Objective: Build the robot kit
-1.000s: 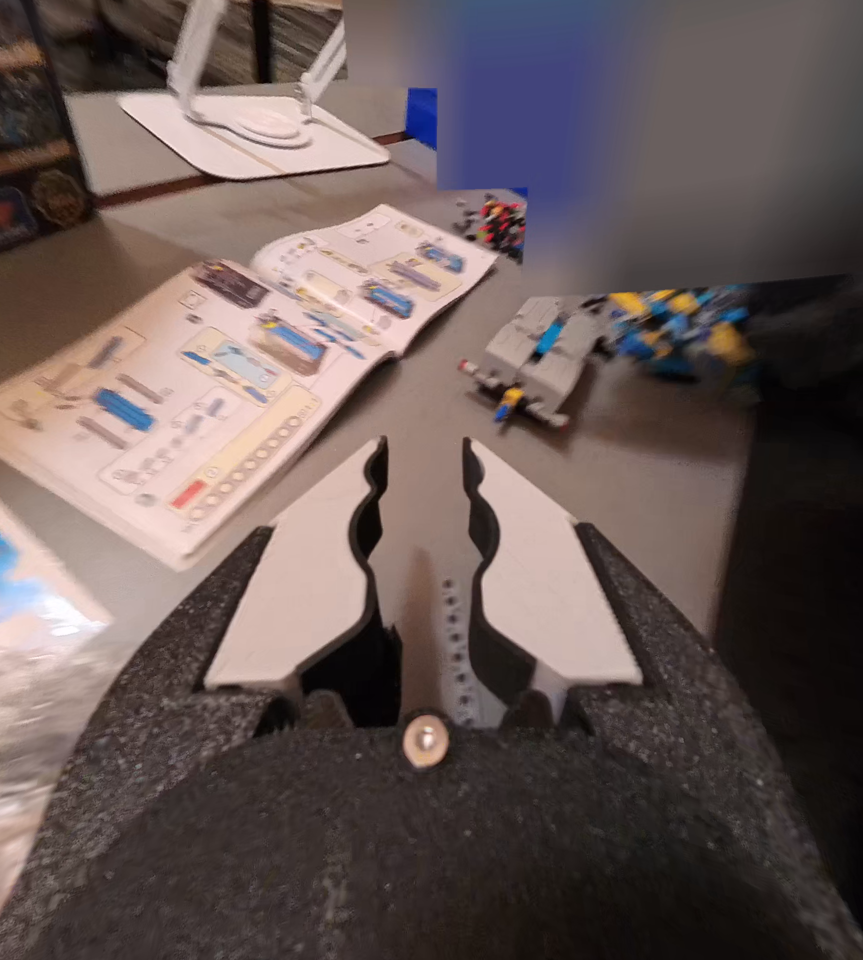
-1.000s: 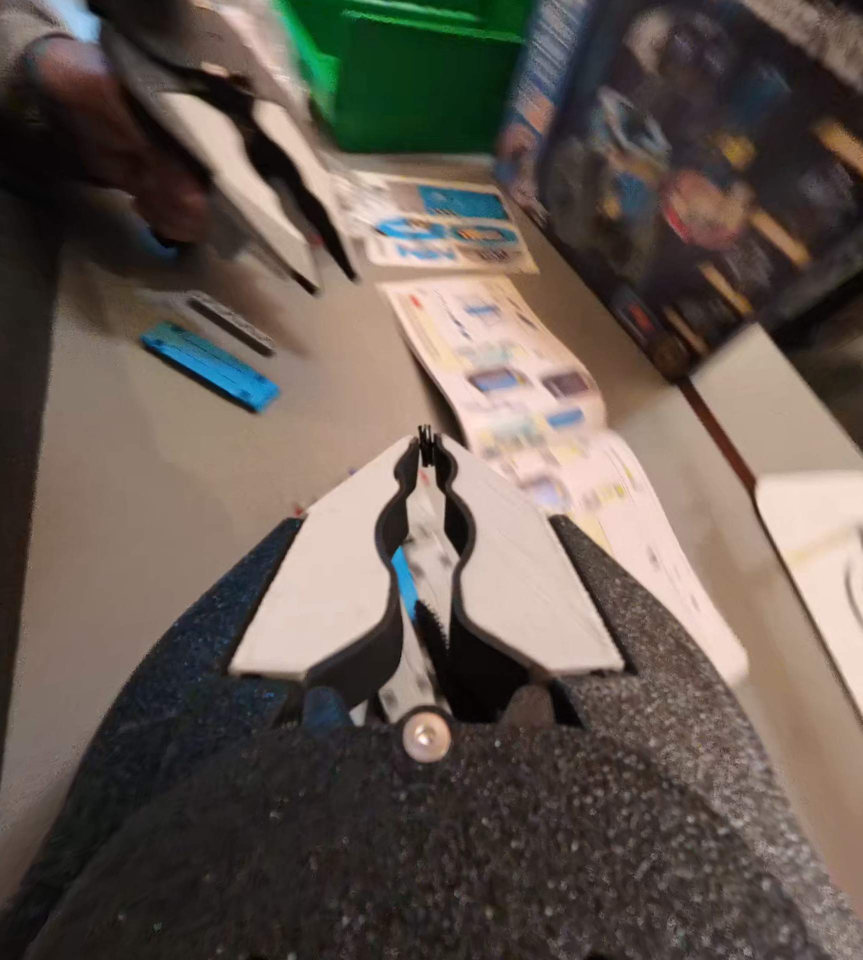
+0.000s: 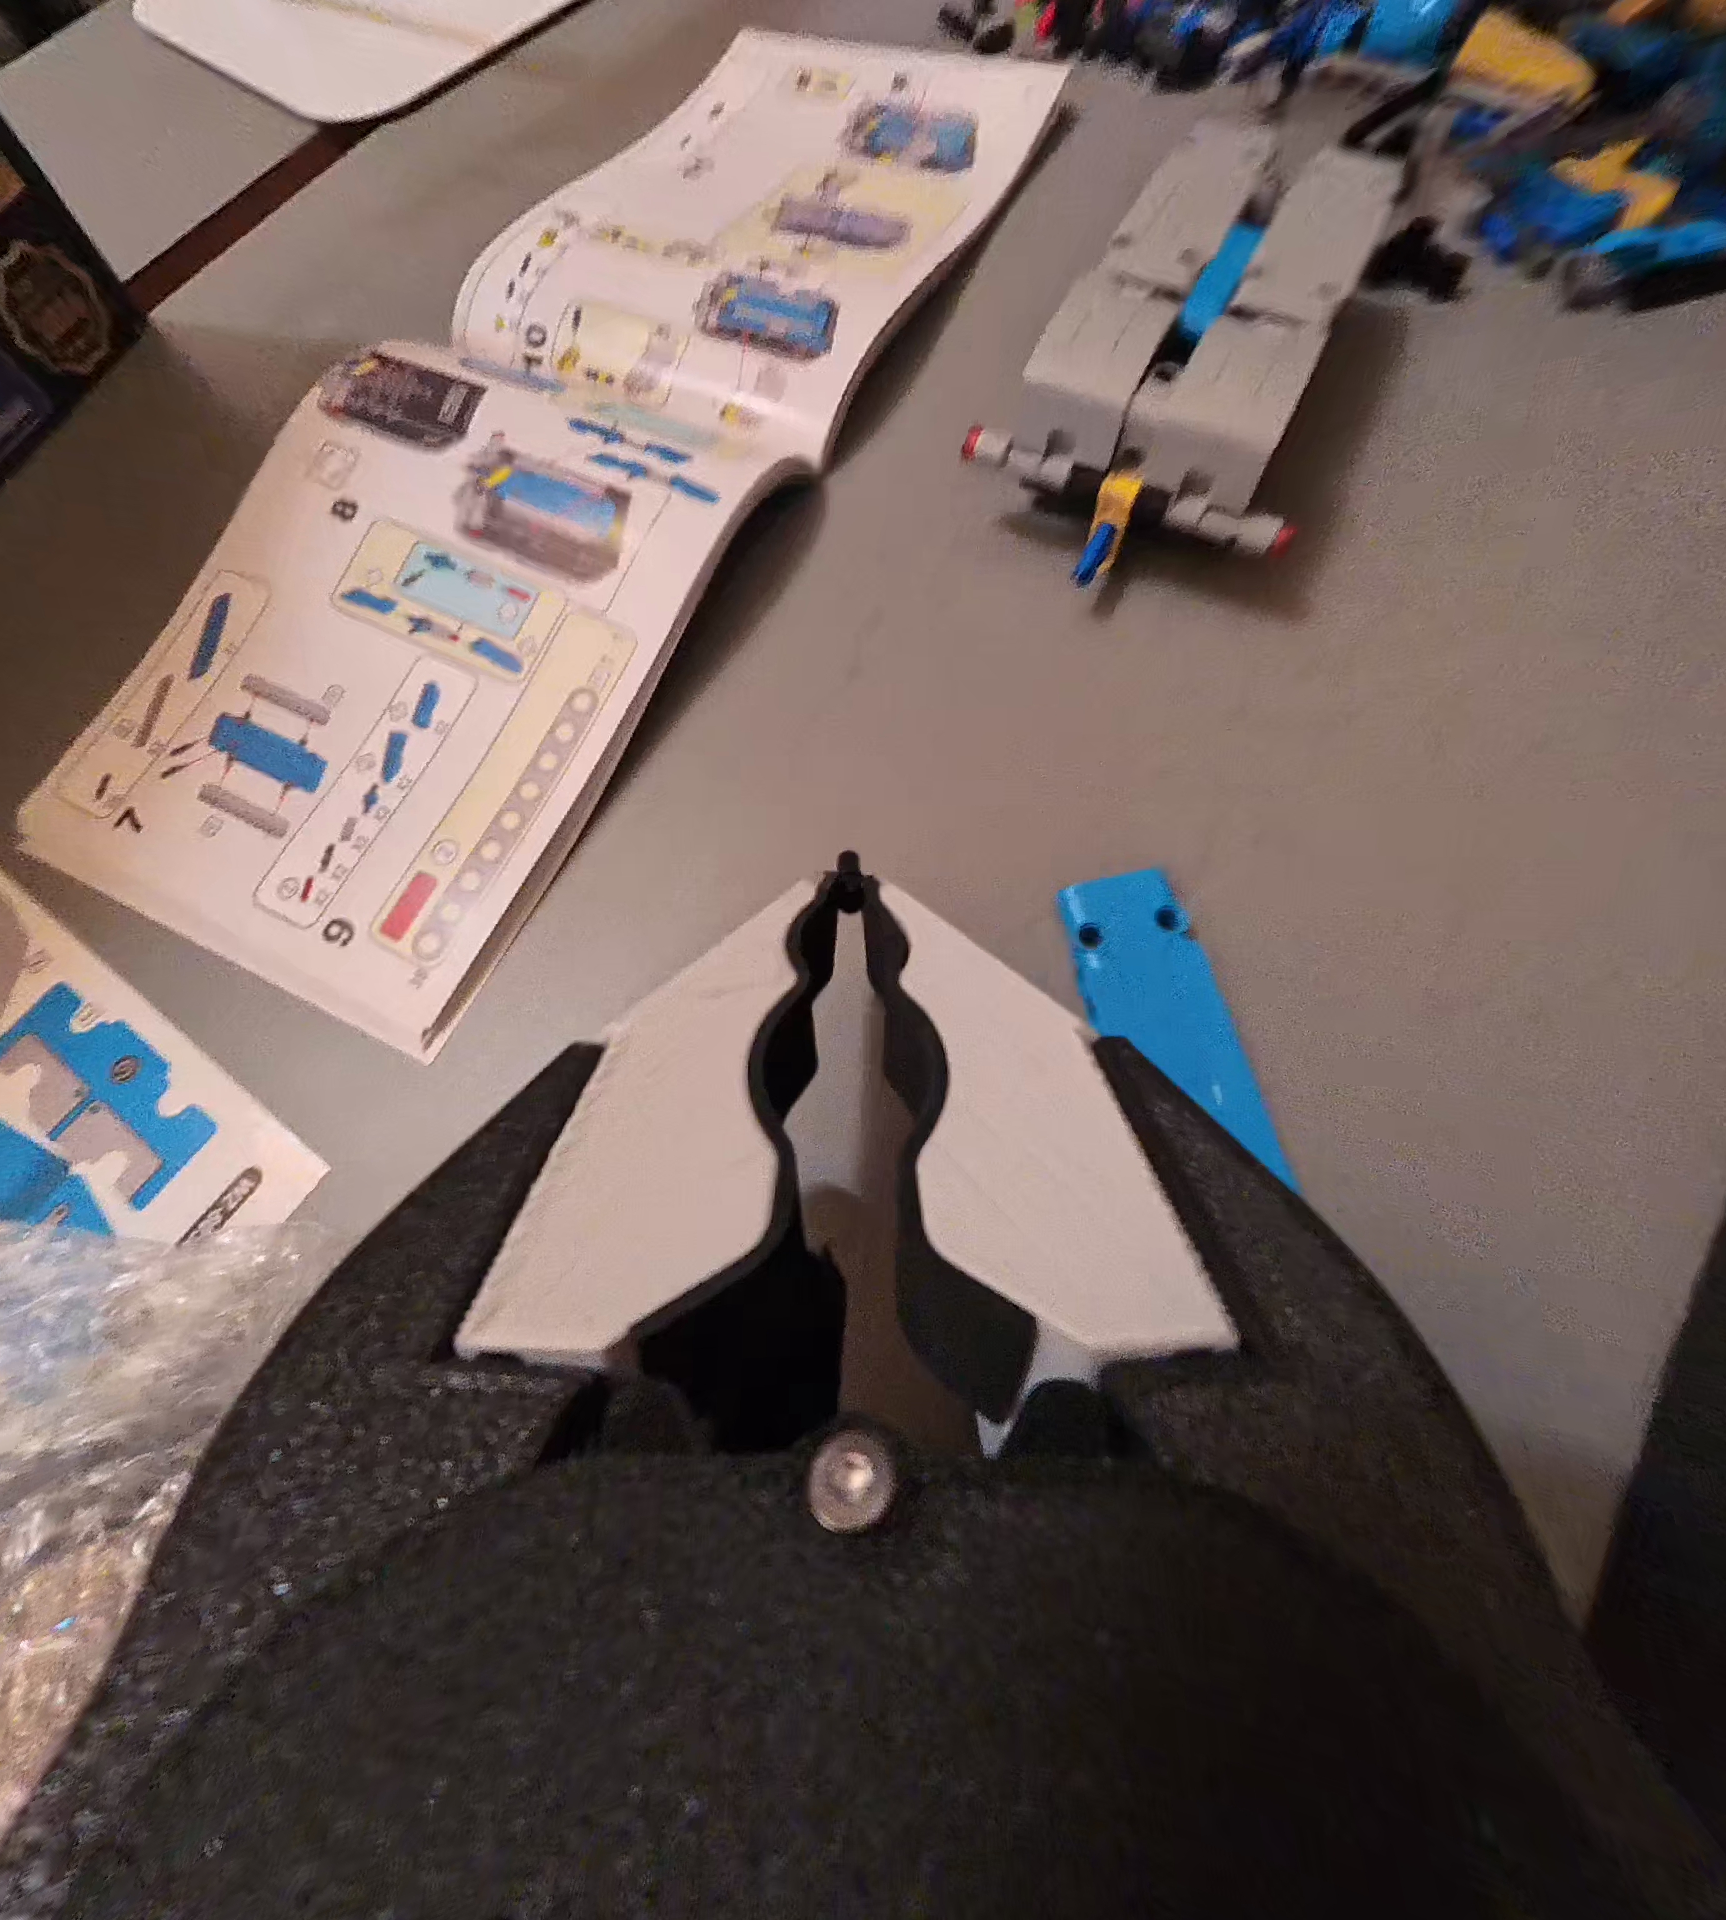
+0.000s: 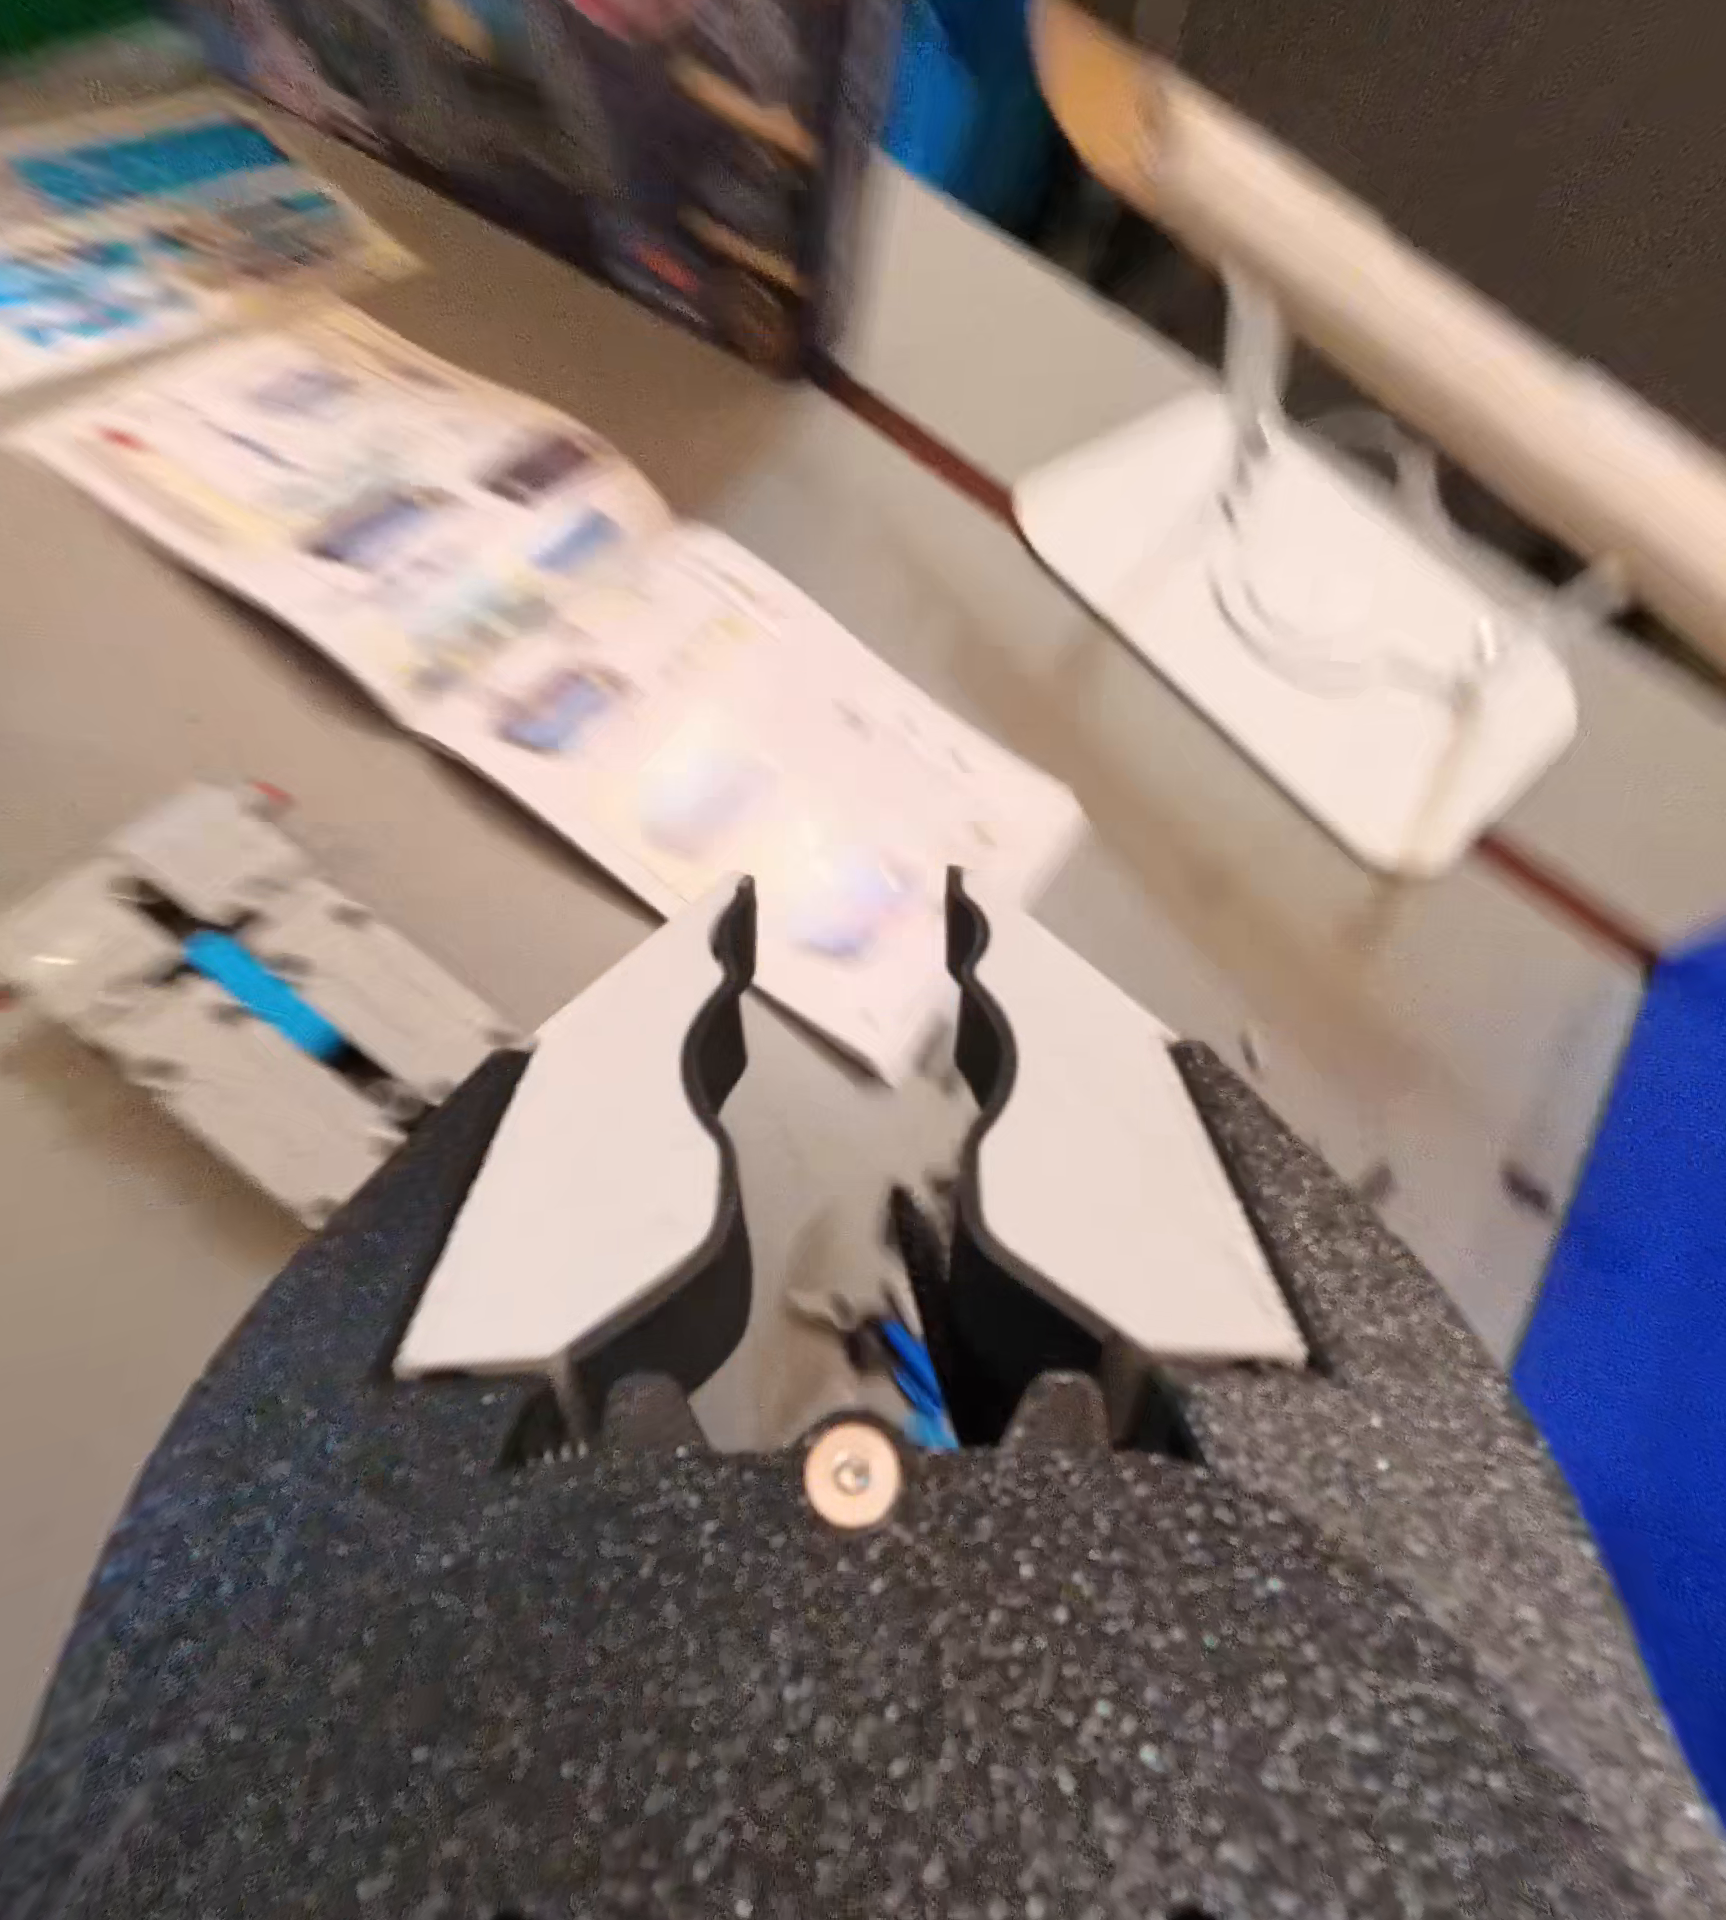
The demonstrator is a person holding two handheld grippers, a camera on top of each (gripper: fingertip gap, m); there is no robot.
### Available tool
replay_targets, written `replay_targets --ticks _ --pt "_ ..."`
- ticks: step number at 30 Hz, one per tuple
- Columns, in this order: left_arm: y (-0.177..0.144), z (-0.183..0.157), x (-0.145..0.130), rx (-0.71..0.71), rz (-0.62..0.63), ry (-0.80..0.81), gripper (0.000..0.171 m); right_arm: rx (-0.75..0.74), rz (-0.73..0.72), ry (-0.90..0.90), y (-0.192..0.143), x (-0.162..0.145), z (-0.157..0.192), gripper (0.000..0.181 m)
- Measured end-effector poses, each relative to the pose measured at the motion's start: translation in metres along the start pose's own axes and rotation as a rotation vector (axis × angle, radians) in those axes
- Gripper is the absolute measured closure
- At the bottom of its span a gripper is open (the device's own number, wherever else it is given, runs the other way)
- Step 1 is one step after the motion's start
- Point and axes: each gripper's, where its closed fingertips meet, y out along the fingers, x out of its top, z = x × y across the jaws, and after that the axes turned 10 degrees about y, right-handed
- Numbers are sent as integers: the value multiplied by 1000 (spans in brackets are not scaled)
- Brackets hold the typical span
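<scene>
The left hand-held gripper has its tips pinched together on a small black peg above the grey desk. Just to its right lies a flat blue beam, and ahead to the left an open instruction booklet. A grey brick assembly with a blue centre strip sits farther ahead. The right hand-held gripper is parted and holds nothing, over the near corner of the booklet, with the grey assembly to its left; that view is blurred.
</scene>
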Motion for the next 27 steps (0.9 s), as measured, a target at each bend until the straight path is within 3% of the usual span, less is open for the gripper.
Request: replay_targets --ticks 2,4,8,12,18,21,27 --pt "2 3 -3 12 19 -16 168 -50 82 123 2 -29 -35 145" --pt "3 8 -6 16 31 -63 168 -73 115 188 7 -43 -47 153" --pt "7 11 -16 -24 79 -161 168 -95 203 166 24 -58 -48 156" --pt "9 2 -19 -69 98 -143 168 -65 286 180 39 -73 -42 159" --pt "9 0 -19 -80 101 -150 167 -45 311 225 44 -81 -45 169" --pt "8 -9 -16 -131 85 -132 156 0 304 232 47 -81 -37 178" --pt "-1 2 3 -79 -35 -150 140 -27 309 128 39 -78 -37 179"
